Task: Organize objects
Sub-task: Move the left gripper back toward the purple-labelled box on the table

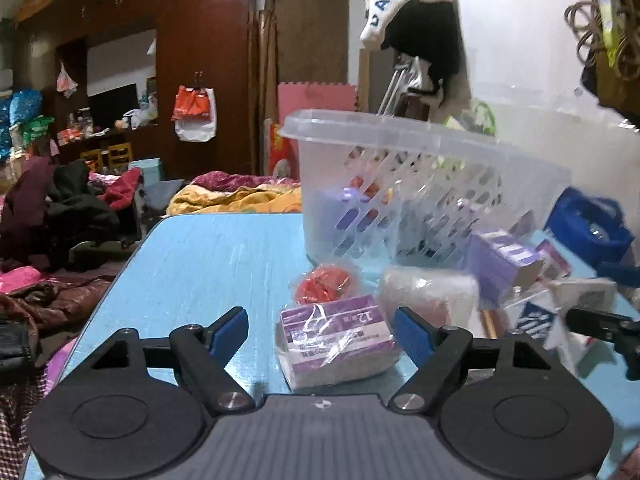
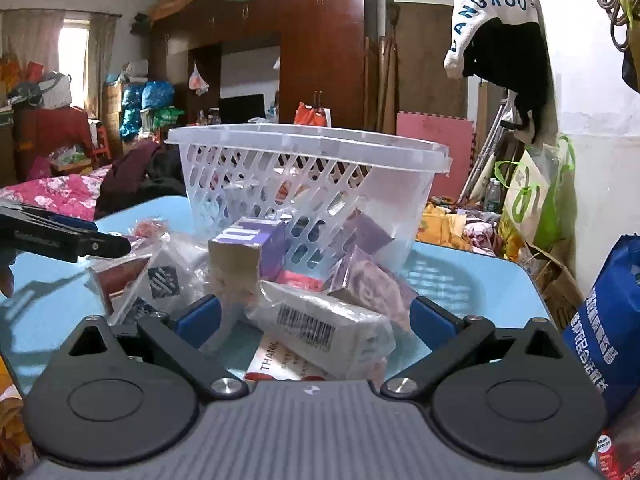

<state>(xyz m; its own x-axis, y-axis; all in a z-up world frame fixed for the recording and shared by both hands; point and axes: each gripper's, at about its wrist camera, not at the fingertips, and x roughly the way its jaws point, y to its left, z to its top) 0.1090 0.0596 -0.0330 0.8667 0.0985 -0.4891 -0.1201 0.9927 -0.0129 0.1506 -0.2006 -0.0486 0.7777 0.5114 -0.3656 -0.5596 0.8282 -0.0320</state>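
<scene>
A clear slotted plastic basket (image 1: 400,184) stands on the blue table (image 1: 200,264) and holds several small packets; it also shows in the right wrist view (image 2: 304,176). My left gripper (image 1: 322,334) is open around a purple-and-white wrapped packet (image 1: 336,340), not touching it. A red wrapped item (image 1: 326,284) lies behind it. My right gripper (image 2: 316,320) is open around a white barcoded packet (image 2: 320,332) in a pile of boxes and packets. A purple box (image 2: 244,248) stands behind. The left gripper's tip (image 2: 100,246) shows at the left.
A blue bag (image 2: 604,344) stands at the table's right edge, also in the left wrist view (image 1: 584,228). The right gripper's tip (image 1: 600,326) shows at the right. A bed with piled clothes (image 1: 60,208) lies beyond the table's left edge. Clothes hang overhead (image 2: 504,36).
</scene>
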